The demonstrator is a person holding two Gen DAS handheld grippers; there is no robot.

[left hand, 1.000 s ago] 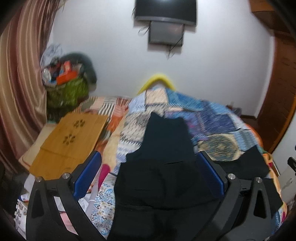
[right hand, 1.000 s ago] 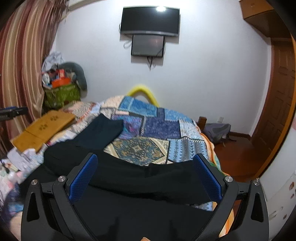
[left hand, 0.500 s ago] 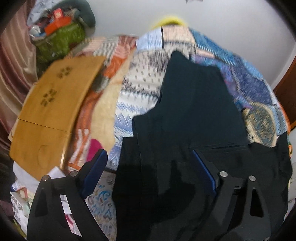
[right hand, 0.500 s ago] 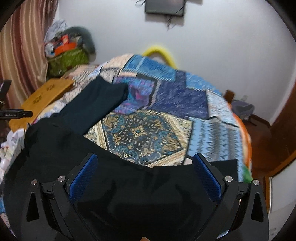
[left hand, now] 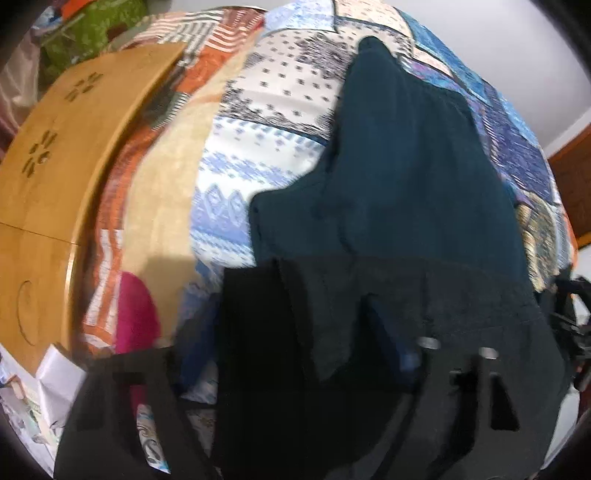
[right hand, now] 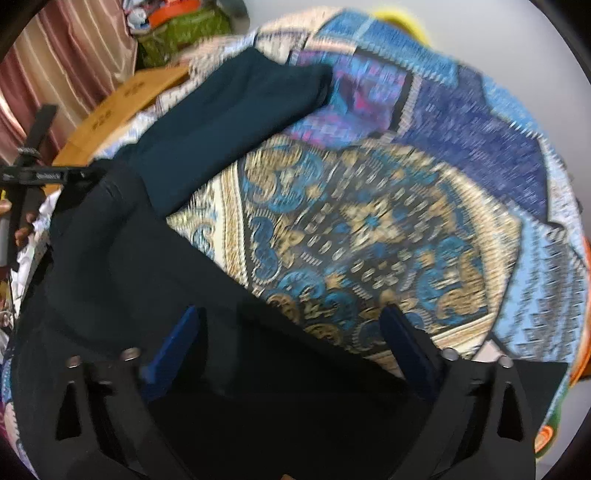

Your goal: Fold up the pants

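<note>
Black pants lie spread on the patchwork bedspread, reaching across the lower left of the right wrist view. My left gripper points steeply down over a corner of them. Its jaws are closing, with the black cloth between the blue pads and no pad visibly pressing. My right gripper hangs over the pants' far edge, jaws also closing around the cloth, still wide. A dark teal garment lies flat just beyond the pants, also seen in the right wrist view.
A wooden board lies along the bed's left side, with papers and a pink item below it. A green bag and a striped curtain stand at the far left. Bare bedspread stretches to the right.
Both grippers have tipped downward and dropped close to the black pants, so the wall and screens have left view. Both pairs of fingers have drawn closer together, the left more.
</note>
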